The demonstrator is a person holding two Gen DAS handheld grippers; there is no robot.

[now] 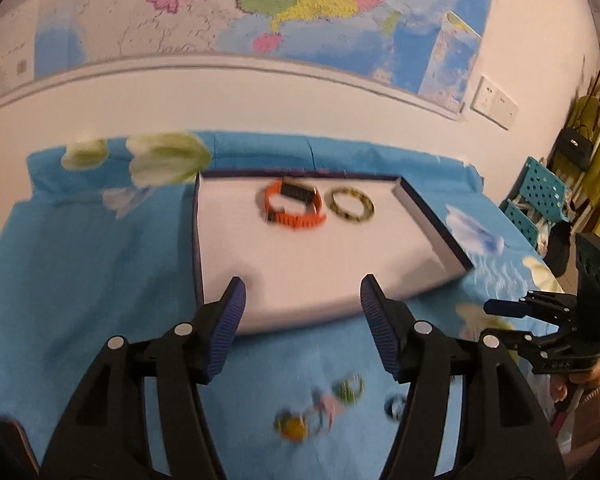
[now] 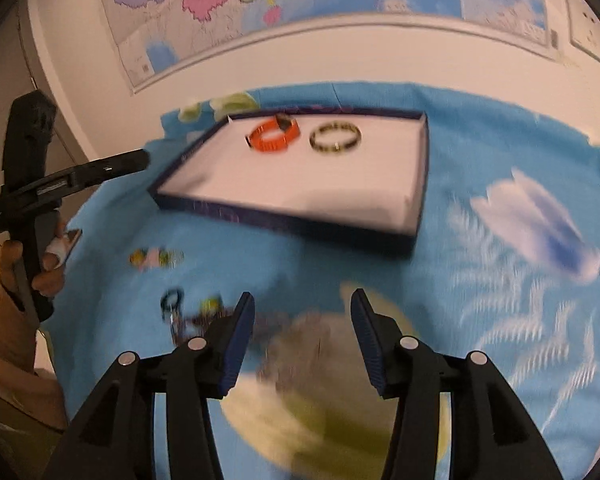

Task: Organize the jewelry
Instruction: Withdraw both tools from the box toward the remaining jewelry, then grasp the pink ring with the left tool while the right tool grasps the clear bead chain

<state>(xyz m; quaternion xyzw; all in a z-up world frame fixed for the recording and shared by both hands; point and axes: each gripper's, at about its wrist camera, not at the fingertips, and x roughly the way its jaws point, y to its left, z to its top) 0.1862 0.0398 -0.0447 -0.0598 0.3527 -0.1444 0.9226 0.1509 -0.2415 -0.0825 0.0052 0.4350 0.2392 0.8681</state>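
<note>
Left gripper (image 1: 302, 300): jaws spread, nothing between them. Right gripper (image 2: 302, 312): likewise spread and empty.

Nearest, just below the left gripper's fingertips, several small loose pieces (image 1: 320, 412) lie on the blue floral cloth (image 1: 100, 280), too blurred to name. Ahead of both grippers sits the shallow tray (image 1: 432, 220), white-lined and dark-rimmed. Toward its far wall lie an orange watch (image 1: 294, 205) and, just beside it, a dark beaded bracelet (image 1: 350, 205).

Judged progress: two items placed, the loose pieces yet to be moved, so roughly partway.

The right wrist view alone shows a dark tangle (image 2: 204, 312) left of its fingers, possibly a chain. Only the left view shows wall sockets (image 1: 496, 102).
</note>
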